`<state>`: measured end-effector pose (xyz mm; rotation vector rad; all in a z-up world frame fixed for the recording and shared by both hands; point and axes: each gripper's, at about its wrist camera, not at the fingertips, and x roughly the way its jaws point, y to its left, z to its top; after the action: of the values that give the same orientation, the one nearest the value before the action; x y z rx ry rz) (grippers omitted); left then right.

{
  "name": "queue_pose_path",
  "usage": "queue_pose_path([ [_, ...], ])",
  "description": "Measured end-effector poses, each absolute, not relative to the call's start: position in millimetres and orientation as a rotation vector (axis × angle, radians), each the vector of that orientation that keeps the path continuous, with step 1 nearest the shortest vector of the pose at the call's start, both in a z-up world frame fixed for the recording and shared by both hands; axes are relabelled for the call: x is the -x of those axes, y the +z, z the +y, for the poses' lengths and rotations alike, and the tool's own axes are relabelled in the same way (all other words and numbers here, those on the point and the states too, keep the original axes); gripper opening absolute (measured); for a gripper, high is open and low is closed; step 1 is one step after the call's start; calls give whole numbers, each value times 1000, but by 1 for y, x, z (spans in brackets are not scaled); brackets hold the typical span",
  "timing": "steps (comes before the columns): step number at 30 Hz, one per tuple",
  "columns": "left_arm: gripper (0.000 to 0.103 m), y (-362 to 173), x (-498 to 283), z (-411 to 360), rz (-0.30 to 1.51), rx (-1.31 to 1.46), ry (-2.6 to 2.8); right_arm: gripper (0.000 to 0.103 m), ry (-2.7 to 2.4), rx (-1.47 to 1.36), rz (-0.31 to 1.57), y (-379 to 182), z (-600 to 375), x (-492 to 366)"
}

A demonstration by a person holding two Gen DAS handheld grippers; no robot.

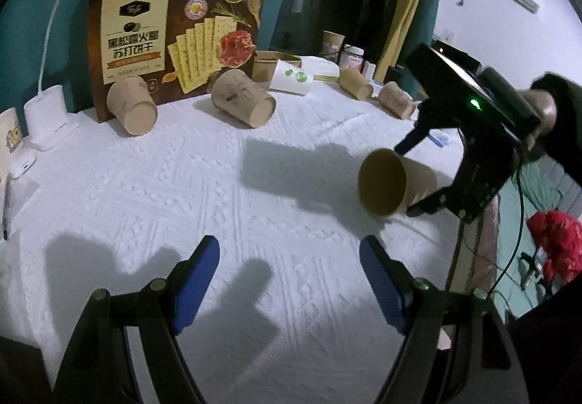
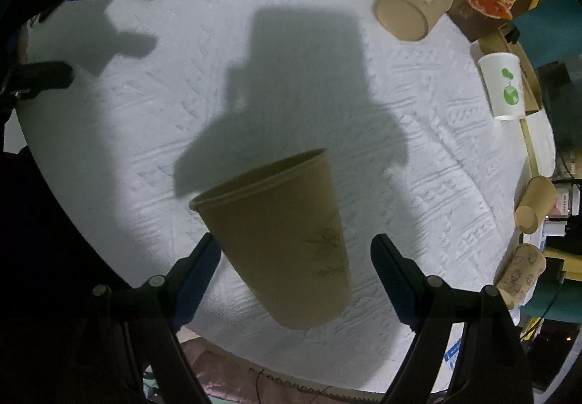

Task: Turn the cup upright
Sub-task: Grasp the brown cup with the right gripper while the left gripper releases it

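Observation:
A brown paper cup (image 1: 394, 183) lies on its side on the white textured cloth (image 1: 254, 207), its open mouth facing my left camera. In the right wrist view the same cup (image 2: 280, 236) lies between my right gripper's open fingers, rim pointing away. My right gripper (image 2: 294, 280) is open around the cup; the left finger looks close to the cup wall, the right finger stands apart from it. It shows in the left wrist view (image 1: 409, 182) straddling the cup. My left gripper (image 1: 291, 280) is open and empty over bare cloth.
Several other paper cups lie tipped along the back: two brown ones (image 1: 132, 105) (image 1: 243, 98) before a cracker box (image 1: 174, 36), a white one with green print (image 1: 291, 76), more at the right (image 1: 396, 100). A white lamp (image 1: 49, 113) stands far left. The table edge drops off right.

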<state>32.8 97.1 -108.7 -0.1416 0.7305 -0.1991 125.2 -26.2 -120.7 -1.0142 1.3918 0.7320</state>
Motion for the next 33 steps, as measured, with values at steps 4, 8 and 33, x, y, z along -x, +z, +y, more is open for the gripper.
queue_pose_path([
  [4,79,-112,-34,101,739,164,-207,83,750,1021,1420,-129,-20,-129],
  [8,79,-118,-34,105,760,183,-197,66,768,1058,1432,-137,-15,-127],
  [33,79,-123,-37,114,797,304,-125,65,556,249,1048,-76,-81,-169],
])
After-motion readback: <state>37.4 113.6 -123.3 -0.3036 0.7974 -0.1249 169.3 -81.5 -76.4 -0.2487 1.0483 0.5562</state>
